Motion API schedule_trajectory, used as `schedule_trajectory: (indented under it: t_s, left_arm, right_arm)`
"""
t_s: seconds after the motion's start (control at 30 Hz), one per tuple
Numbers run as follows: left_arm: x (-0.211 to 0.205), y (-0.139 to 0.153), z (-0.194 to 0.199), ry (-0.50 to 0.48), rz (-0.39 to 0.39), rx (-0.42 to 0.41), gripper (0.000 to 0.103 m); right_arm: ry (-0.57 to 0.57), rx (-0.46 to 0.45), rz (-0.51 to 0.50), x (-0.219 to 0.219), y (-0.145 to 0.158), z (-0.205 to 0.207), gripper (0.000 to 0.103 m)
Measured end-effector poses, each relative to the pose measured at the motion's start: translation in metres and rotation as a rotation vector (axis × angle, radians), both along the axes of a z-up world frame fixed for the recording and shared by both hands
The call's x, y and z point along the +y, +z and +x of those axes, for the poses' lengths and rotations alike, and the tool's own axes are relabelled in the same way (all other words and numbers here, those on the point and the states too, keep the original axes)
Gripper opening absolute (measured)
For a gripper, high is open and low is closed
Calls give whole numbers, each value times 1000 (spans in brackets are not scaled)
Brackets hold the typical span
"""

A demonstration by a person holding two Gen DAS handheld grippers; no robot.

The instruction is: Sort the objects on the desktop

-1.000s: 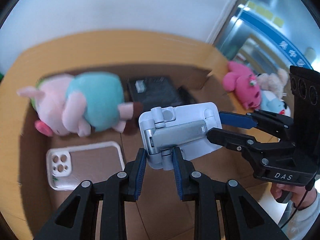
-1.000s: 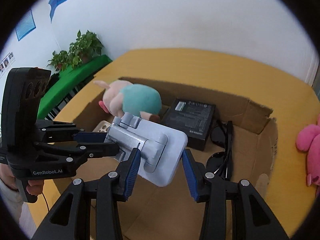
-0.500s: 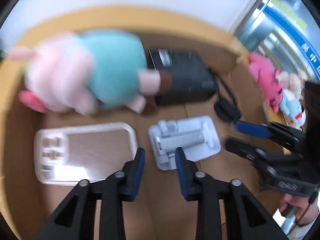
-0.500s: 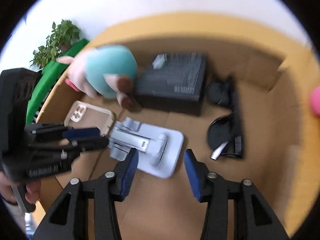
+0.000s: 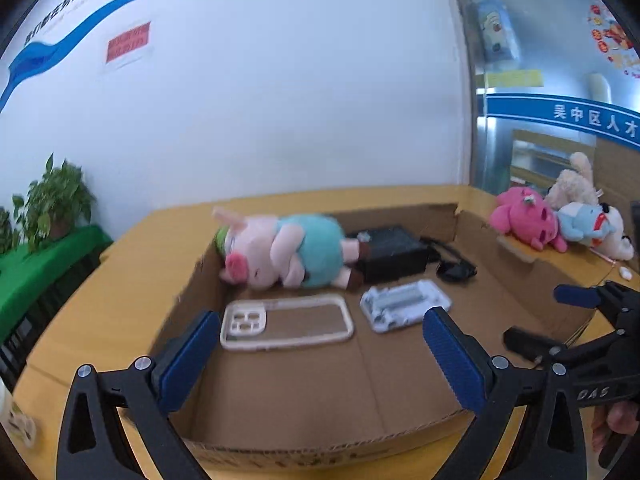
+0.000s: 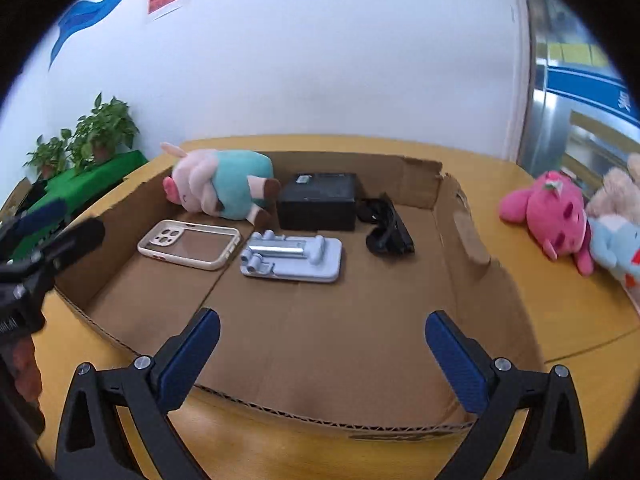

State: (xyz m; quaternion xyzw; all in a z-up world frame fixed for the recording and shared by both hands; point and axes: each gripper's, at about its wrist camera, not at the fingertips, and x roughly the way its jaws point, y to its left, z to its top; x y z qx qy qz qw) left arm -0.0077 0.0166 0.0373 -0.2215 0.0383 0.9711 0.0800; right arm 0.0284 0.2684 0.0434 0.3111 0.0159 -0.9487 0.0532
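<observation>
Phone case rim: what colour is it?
Cream-white rim on the phone case, clear back; right wrist view shows it best.

The right gripper point(image 5: 532, 322) body, near right, bore "DAS". A blue wall band point(image 5: 560, 114) at far right read "吴中区人才". The red wall notice point(image 5: 128, 42) was illegible.

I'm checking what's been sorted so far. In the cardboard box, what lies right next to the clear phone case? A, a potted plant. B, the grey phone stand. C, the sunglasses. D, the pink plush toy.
B: the grey phone stand lies flat beside the clear phone case on the floor of the cardboard box, while the sunglasses sit farther off by the black box.
</observation>
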Motion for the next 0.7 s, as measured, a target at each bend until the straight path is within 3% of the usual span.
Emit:
schedule_trajectory:
  t_s: [0.13,0.2,0.27,0.4,0.7]
  left_arm:
    - [-8,-32,-10,69,27,-53,103]
    - [-4,-42,-8,103,-21,-32,103]
    - [-4,-46,-9,103,-17,-36,103]
    - [-4,-46,-12,104,-22,-44,103]
    - [-4,-36,-11,99,-22,-46,103]
  right_arm:
    - [-33,33,-39,7,-15,6,103]
    - [-43,57,-26,7,-16,5,103]
    - [-47,77,-25,7,-14,6,103]
    - [-50,136,-23,7,-16,11,103]
    - [-49,134,-24,7,-16,11,103]
